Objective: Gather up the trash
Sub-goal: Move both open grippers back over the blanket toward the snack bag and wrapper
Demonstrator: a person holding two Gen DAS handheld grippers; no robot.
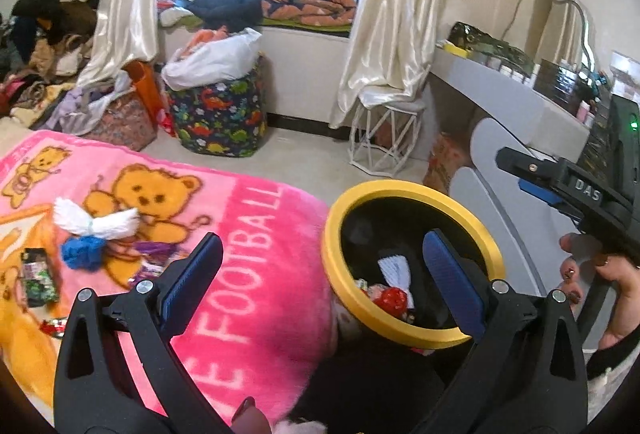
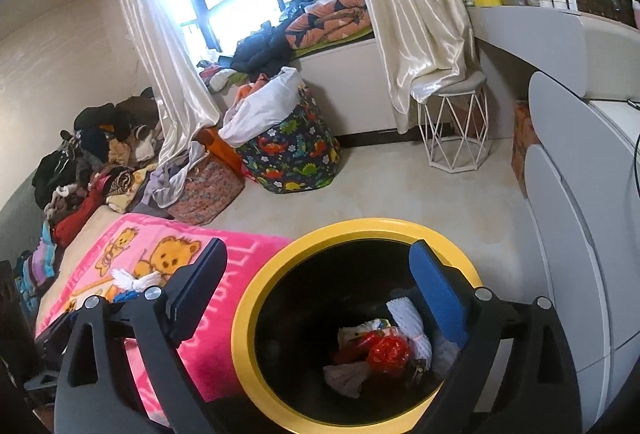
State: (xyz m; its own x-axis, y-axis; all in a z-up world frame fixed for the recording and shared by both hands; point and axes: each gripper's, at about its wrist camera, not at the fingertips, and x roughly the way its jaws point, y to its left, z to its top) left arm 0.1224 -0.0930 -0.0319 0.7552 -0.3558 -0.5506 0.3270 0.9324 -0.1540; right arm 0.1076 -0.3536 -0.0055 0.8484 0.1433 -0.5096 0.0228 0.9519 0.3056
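A black bin with a yellow rim [image 1: 412, 189] [image 2: 360, 228] stands on the floor beside the bed's pink bear blanket [image 1: 248, 274] [image 2: 224, 314]. Inside lie a red crumpled wrapper [image 2: 386, 350] [image 1: 394, 300], a white yarn bundle [image 2: 408, 318] [image 1: 394, 268] and other scraps. On the blanket lie a white yarn bundle [image 1: 96, 222], a blue pompom [image 1: 82, 252], a green wrapper [image 1: 38, 276] and small foil wrappers [image 1: 54, 326]. My left gripper [image 1: 324, 270] is open and empty, straddling the blanket's edge and the bin. My right gripper [image 2: 316, 290] is open and empty above the bin; its body shows in the left wrist view [image 1: 576, 185].
A dinosaur-print hamper [image 1: 218, 113] [image 2: 294, 153], a floral bag [image 2: 204, 189] and clothes piles [image 1: 44, 53] stand at the back left. A white wire stool [image 2: 456, 129] and a grey dresser [image 2: 572, 213] with cluttered top are on the right. Bare floor lies between.
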